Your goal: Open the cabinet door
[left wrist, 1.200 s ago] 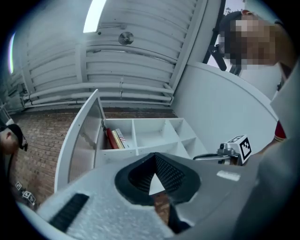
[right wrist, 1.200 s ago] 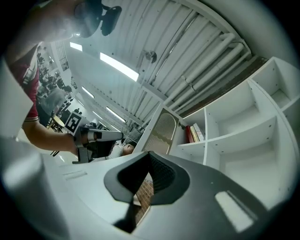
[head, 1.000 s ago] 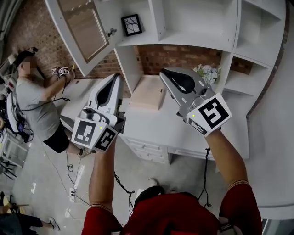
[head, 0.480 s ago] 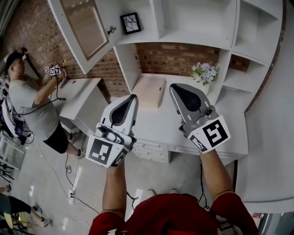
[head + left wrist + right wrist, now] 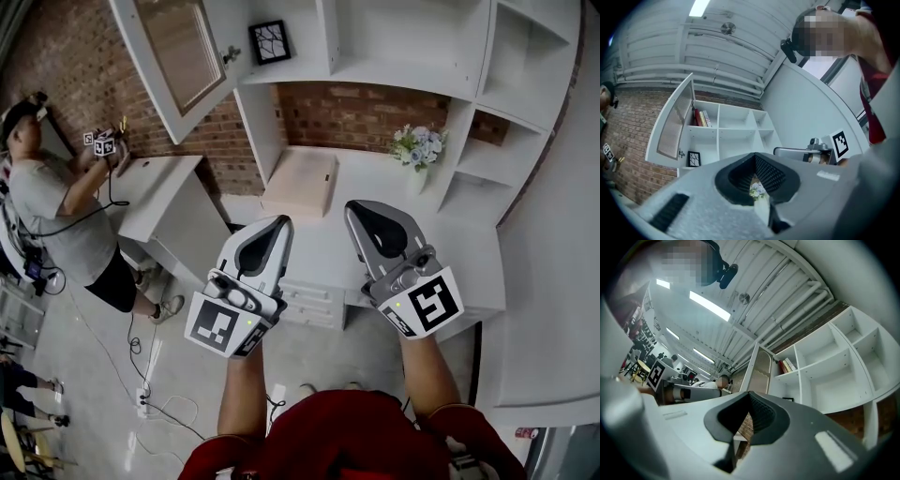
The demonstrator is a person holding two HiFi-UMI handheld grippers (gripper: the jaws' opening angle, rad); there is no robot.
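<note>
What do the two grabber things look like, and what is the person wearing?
The left hand-held gripper and the right hand-held gripper are light grey and pointy, each with a black ribbed hollow and a white cube with black square markers. The person wears a red shirt.

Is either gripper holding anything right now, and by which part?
Nothing is held. The left hand-held gripper and the right hand-held gripper are both shut and empty, clear of the open cabinet door.
</note>
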